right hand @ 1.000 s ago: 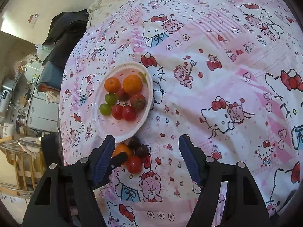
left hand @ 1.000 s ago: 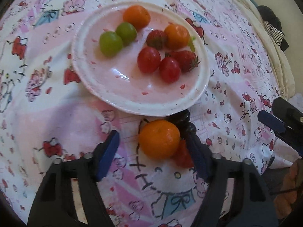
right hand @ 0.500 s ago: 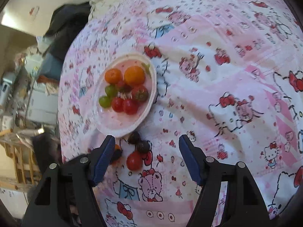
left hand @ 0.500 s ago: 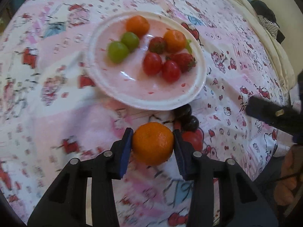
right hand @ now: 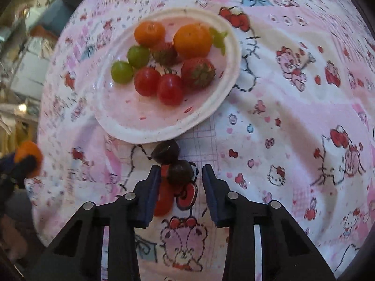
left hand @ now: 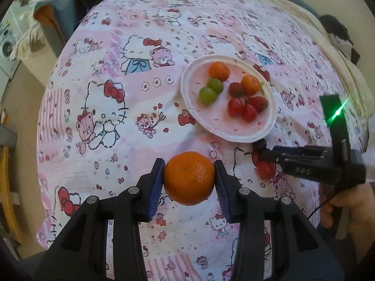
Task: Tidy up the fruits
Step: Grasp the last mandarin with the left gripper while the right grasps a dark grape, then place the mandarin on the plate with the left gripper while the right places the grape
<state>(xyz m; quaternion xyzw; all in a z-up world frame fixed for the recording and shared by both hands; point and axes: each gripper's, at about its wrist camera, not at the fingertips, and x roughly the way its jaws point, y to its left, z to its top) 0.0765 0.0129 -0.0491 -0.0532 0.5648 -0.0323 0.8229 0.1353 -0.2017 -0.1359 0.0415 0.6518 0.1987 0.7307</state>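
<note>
Left gripper [left hand: 189,182]: both blue pads press the sides of an orange [left hand: 189,178], which sits fully between the fingertips, clear of the cloth [left hand: 131,126] below.
Right gripper [right hand: 181,180]: jaws closing, fairly narrow; a dark grape [right hand: 180,171] lies between the tips, near the left pad, with a gap to the right pad. No firm pinch can be seen.
Second dark grape [right hand: 166,151]: just beyond the tips, touching the first one and lying at the plate's near rim.
Red tomato [right hand: 164,199]: on the cloth under the right gripper's left finger, partly hidden by it, on the near side of the grapes.
Plate [right hand: 164,128]: white, on the cloth, ahead of the right gripper and slightly to its left; in the left view it lies ahead and to the right [left hand: 225,135] of the held orange, well apart from it.
On the plate: two small oranges [right hand: 192,40], two green grapes [right hand: 138,56], two tomatoes [right hand: 147,81], two strawberries [right hand: 198,73]; a green scrap lies at the far rim.
Cross view: the right gripper shows at the right edge of the left view [left hand: 264,153], tips down by the plate's near rim, with a hand [left hand: 351,208] on its grip; the held orange shows at the left edge of the right view [right hand: 28,154].
Cloth: pink and white cartoon print, wrinkled.
</note>
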